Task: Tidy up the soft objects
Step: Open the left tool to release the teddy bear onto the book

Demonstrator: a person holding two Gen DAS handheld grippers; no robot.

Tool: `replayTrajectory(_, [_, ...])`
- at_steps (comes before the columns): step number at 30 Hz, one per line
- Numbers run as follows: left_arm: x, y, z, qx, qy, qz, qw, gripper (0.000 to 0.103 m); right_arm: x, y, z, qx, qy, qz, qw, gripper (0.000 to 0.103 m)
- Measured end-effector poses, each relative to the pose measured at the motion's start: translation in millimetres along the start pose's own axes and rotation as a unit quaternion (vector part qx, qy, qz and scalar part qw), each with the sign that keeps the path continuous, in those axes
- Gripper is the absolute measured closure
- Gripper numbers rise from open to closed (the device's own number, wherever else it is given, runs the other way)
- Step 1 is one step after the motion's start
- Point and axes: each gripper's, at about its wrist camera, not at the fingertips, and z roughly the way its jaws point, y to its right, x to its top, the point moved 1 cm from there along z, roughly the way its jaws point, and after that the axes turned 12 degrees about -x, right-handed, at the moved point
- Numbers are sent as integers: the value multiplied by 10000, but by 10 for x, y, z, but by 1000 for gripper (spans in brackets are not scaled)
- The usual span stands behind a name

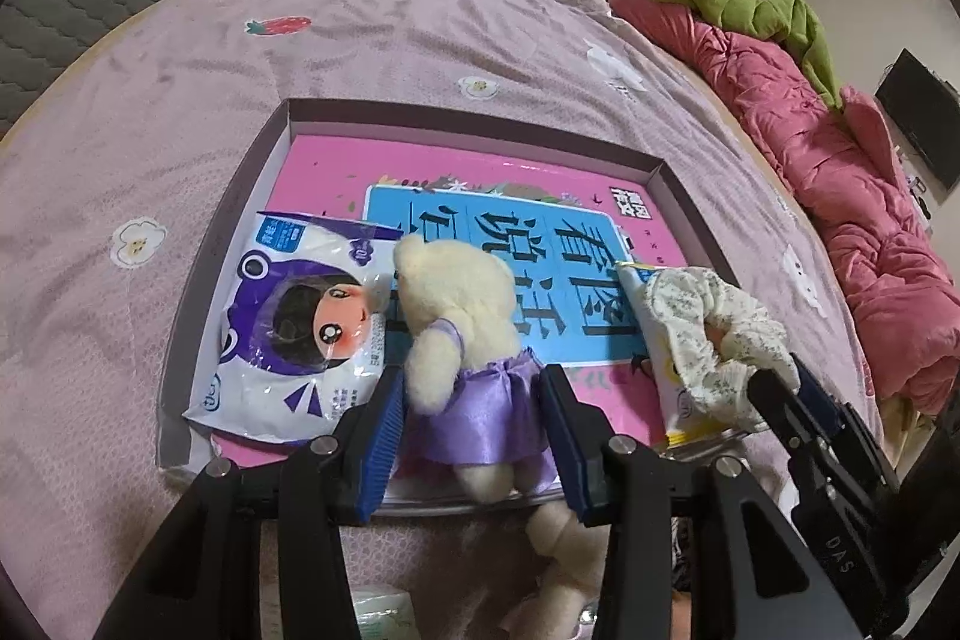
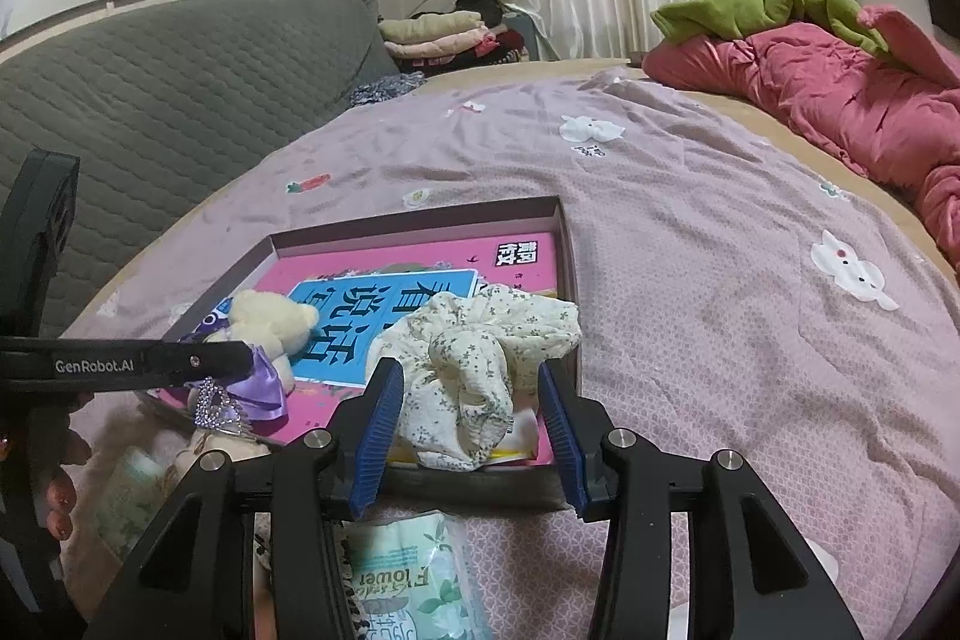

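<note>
A shallow mauve box lies on the bed with a pink book in it. My left gripper straddles a cream teddy bear in a purple dress; its blue pads stand slightly apart from the dress, jaws open. My right gripper has a floral cream scrunchie between its blue pads, over the box's near right corner. A purple-and-white tissue pack lies at the box's left.
A green "Flower" tissue pack lies on the pink bedspread in front of the box. A yellow-edged pack sits under the scrunchie. A red quilt with green cloth lies far right. A grey headboard is at left.
</note>
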Motion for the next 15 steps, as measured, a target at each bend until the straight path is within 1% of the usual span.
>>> replayTrajectory(3, [-8, 5, -15, 7, 21, 19, 10000, 54, 2, -3, 1, -4, 4, -11, 10000, 55])
replayTrajectory(5, [0, 13, -34, 17, 68, 43, 10000, 48, -2, -5, 4, 1, -7, -15, 10000, 55])
replayTrajectory(7, [5, 22, -63, 30, 130, 68, 9999, 40, 0, -2, 9, 20, -27, -7, 10000, 55])
replayTrajectory(10, [12, 37, -94, 33, 187, 109, 9998, 39, -1, -1, -2, 23, -10, 12, 10000, 55])
replayTrajectory(15, [-11, 53, -197, 173, 253, 205, 9993, 39, -2, 15, -3, 19, -21, 54, 10000, 55])
